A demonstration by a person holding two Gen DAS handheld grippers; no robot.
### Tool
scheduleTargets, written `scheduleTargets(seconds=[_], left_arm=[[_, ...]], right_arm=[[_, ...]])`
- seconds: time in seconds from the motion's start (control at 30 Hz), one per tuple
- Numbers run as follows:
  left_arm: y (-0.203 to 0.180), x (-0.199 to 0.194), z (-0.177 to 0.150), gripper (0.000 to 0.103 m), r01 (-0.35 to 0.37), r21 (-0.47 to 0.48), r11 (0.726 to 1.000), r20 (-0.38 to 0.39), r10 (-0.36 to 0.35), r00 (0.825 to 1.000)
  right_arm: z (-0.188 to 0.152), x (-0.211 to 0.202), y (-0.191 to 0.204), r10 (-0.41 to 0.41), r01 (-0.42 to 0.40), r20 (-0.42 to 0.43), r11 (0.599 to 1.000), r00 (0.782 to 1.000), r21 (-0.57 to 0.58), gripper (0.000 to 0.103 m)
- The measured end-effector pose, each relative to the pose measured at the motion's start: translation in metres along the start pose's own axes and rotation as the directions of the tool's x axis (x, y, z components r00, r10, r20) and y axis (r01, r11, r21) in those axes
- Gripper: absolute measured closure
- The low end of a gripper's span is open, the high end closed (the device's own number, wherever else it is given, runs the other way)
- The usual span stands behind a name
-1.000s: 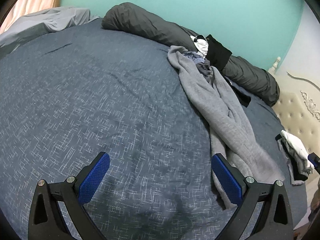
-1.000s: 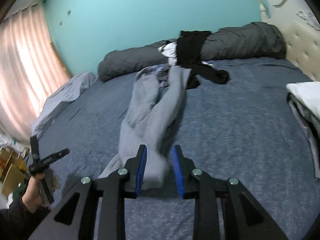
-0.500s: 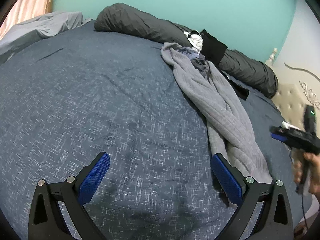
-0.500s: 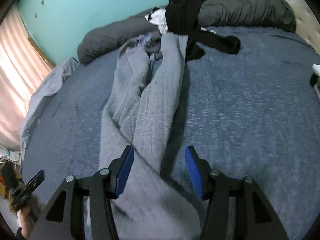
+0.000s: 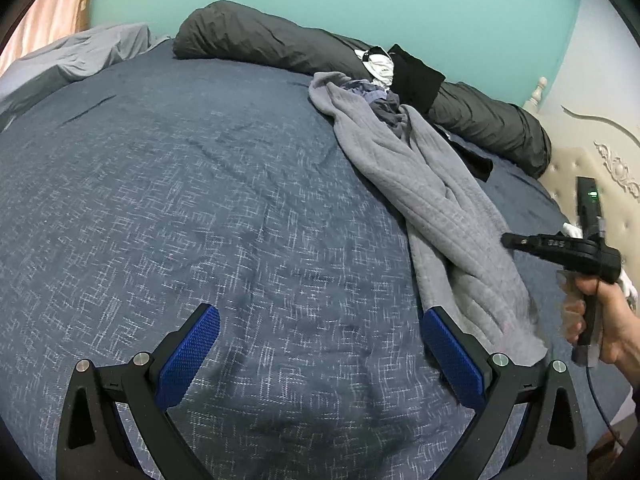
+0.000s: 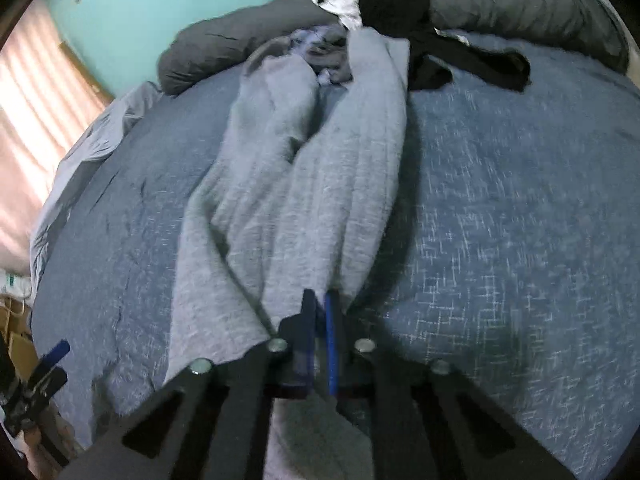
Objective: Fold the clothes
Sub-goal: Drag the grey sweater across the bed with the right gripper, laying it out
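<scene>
Right wrist view blurred, right gripper [image 6: 319,312] clamped on near end of grey garment [image 6: 304,184], left gripper [image 5: 320,344] spread wide, empty, over blue bedspread [image 5: 180,200].

Dim indoor light, glow via curtain [image 6: 28,128]; right view motion-blurred, fisheye warp w/ dark corners.

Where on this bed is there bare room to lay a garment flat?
The broad bare stretch of bedspread between the grey garment, the rolled duvet and the left gripper. Crowded: the clothes pile against the duvet, and the garment's strip.
</scene>
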State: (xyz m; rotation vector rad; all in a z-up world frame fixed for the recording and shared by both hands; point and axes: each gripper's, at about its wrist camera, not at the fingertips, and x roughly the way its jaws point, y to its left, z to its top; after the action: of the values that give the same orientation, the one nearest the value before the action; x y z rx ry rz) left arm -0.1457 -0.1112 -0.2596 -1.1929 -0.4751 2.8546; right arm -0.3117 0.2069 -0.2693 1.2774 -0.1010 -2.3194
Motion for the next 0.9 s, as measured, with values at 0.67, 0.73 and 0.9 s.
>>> scheduleTargets(seconds=[0.67, 0.73, 0.9], left_arm=[[-0.025, -0.085, 0.02, 0.0, 0.012, -0.014, 1.0, 0.11, -0.011, 0.994], [-0.03, -0.088, 0.018, 0.0, 0.014, -0.006, 1.0, 0.108, -0.013, 0.994], [-0.034, -0.081, 0.012, 0.0, 0.015, 0.001, 1.0, 0.088, -0.016, 0.996]], right_arm=[[-0.077, -0.198, -0.014, -0.027, 0.028, 0.189, 1.0, 0.982, -0.005, 0.1], [-0.088, -0.197, -0.025, -0.038, 0.035, 0.159, 0.999, 0.987, 0.02, 0.1], [-0.095, -0.189, -0.041, -0.09, 0.083, 0.096, 0.994, 0.991, 0.077, 0.1]])
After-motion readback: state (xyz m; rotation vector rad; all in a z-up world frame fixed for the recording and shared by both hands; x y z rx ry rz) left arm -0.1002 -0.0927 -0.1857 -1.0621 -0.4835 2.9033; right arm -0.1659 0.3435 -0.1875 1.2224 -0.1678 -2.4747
